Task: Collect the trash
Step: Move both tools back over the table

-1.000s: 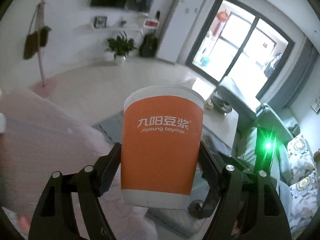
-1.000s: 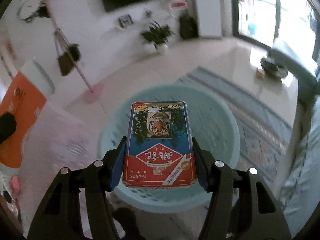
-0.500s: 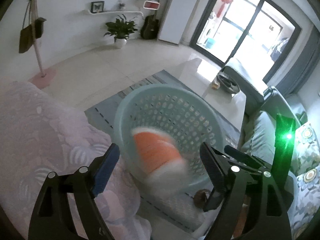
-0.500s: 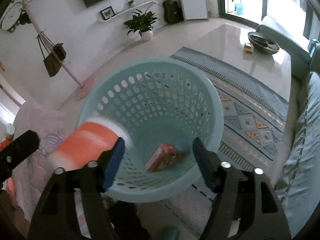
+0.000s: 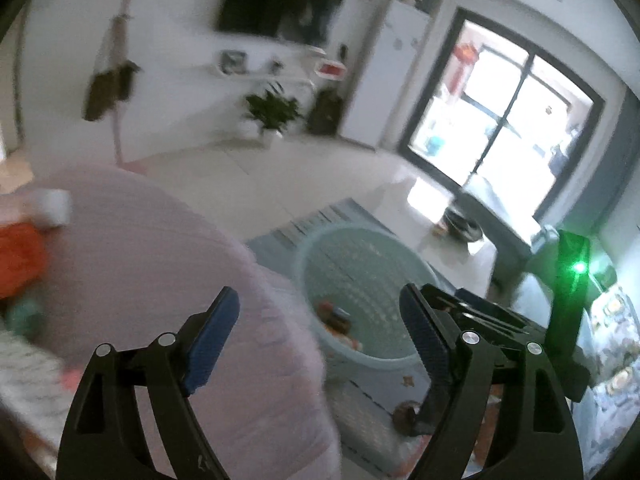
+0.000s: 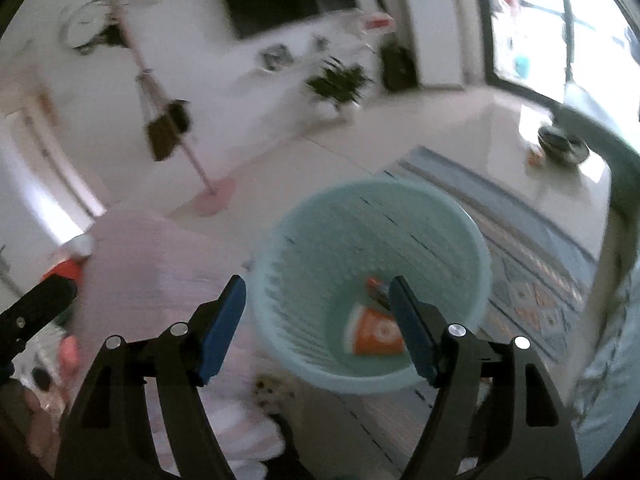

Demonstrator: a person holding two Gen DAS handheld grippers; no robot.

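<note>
Lying in the basket (image 6: 476, 248) — orange cup (image 6: 374, 334), left gripper (image 5: 320, 344) and right gripper (image 6: 318, 320) both spread, empty.

our left black plastic two-finger gripper (image 5: 320, 320) and right black plastic two-finger gripper (image 6: 318, 312) share one build: angular arms with triangular cut-outs, silver round screws at the joints, ribbed blue pads (image 5: 212, 344) lining each finger.

In my right camera the pale green basket (image 6: 372, 376) stands upright on the rug, its wall full of holes. At its bottom the orange paper cup (image 6: 374, 334) lies on its side, with the card box (image 6: 376, 287) just beside it, blurred.
</note>
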